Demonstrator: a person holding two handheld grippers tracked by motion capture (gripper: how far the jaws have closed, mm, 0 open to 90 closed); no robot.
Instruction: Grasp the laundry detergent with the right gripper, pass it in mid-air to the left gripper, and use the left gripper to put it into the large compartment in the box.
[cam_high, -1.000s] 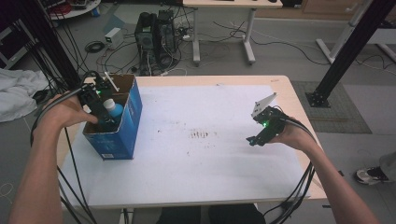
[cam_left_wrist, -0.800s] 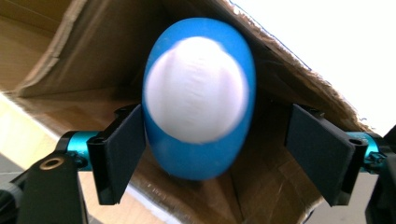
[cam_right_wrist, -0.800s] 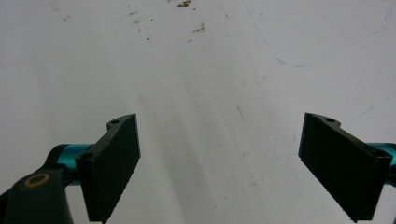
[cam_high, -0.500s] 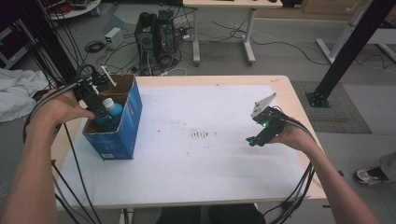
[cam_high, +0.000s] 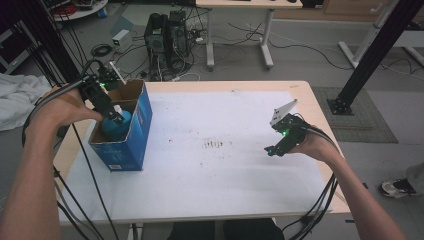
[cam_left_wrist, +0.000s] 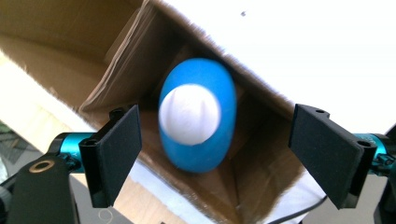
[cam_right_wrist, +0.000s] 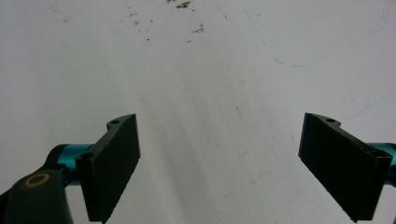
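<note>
Looking at high view first:
table: white sheet (cam_high: 220, 165) covers most of the wooden table (cam_high: 320, 107); small brown specks near the sheet's middle.
box: blue cardboard box (cam_high: 137, 132), top open, stands at the table's left edge, nearer the far left corner than the near one.
bottle: blue bottle (cam_high: 116, 127) with a white cap sits inside the box, upright as far as I can tell.
left gripper: left gripper (cam_high: 114, 116) hangs over the box opening, tips just above the bottle; jaws have just been opening, nothing pinched.
right gripper: right gripper (cam_high: 272, 150) sits low over the sheet near the table's right edge, well apart from the box; grey three-cornered plate on top, green light on its body.
cables: black cables trail from both grippers off the near edge.

left gripper view:
jaws: spread wide, both pads (cam_left_wrist: 122, 156) clear of the bottle.
bottle: seen from above, white cap (cam_left_wrist: 189, 114) facing the camera, blue body (cam_left_wrist: 201, 156) around it, slightly blurred; it lies between the jaws but below them, not touched.
box: brown inner walls (cam_left_wrist: 116, 60) surround the bottle; white sheet beyond the box's rim.

right gripper view:
jaws: apart, nothing between them.
surface: bare white sheet (cam_right_wrist: 205, 93) under the jaws, brown specks (cam_right_wrist: 182, 4) at the top, faint blue pen line (cam_right_wrist: 327, 51) at upper right.
</note>
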